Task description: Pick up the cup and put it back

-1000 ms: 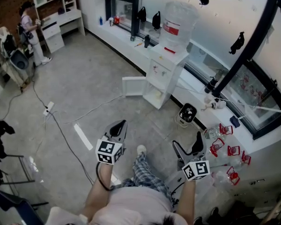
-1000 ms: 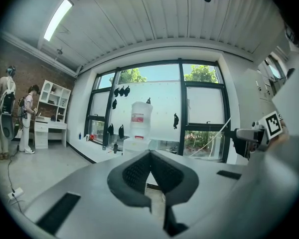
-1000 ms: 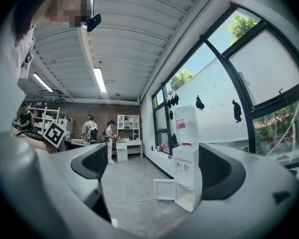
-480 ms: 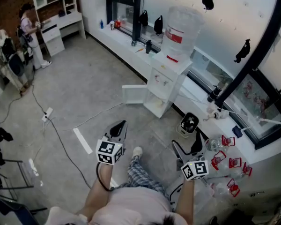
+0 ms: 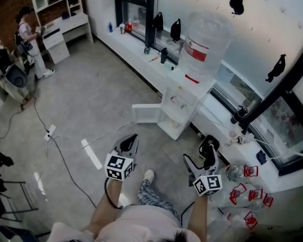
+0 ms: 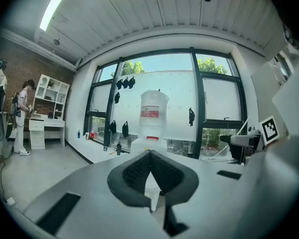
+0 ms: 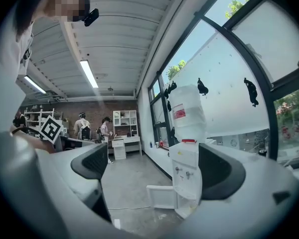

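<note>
at 10 o'clock in the head view a person [image 5: 24,39] stands by a white shelf unit [image 5: 54,11]. a power strip [image 5: 49,132] lies on the grey floor [image 5: 91,84] at 9 o'clock. the left gripper [image 5: 131,140] is held above the floor at 6 o'clock, its jaws pressed together with nothing between them, and it points toward the water dispenser [image 5: 184,102]. the dispenser stands at 12 o'clock against the window ledge [image 5: 136,42], a large water bottle [image 5: 206,39] on top and its lower cabinet door [image 5: 146,113] swung open. the right gripper [image 5: 199,154] is at 5 o'clock with its jaws spread wide and empty. the cup cannot be made out in any view.
</note>
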